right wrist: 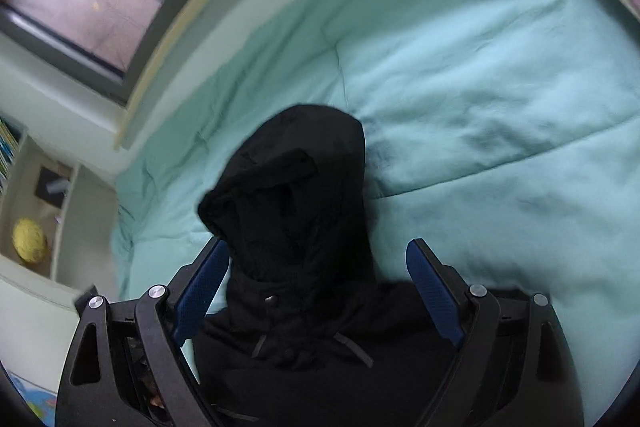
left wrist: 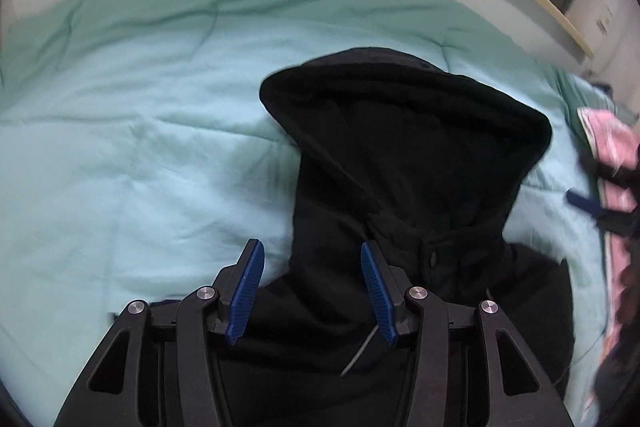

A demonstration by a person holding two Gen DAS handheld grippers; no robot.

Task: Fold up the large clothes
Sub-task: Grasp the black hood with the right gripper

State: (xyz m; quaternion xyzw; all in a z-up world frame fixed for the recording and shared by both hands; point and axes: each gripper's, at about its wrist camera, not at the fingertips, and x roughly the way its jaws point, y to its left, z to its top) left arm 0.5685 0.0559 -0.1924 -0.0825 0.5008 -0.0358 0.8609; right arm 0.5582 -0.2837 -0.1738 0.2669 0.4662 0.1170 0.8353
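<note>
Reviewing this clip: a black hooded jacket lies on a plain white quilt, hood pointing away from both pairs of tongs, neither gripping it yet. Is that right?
Not quite: the quilt is pale mint green, not white, as the right wrist view shows. The rest holds: the black hooded jacket lies hood away, and the left tongs and right tongs stand open above it.

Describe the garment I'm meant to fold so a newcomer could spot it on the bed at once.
Start from the mint-green quilt covering the bed. On it lies a black hooded jacket, hood pointing toward the bed's far edge, grey drawcords and a snap button at the collar. It is the only black item; the other fabric, pink, sits off at the quilt's edge.
</note>
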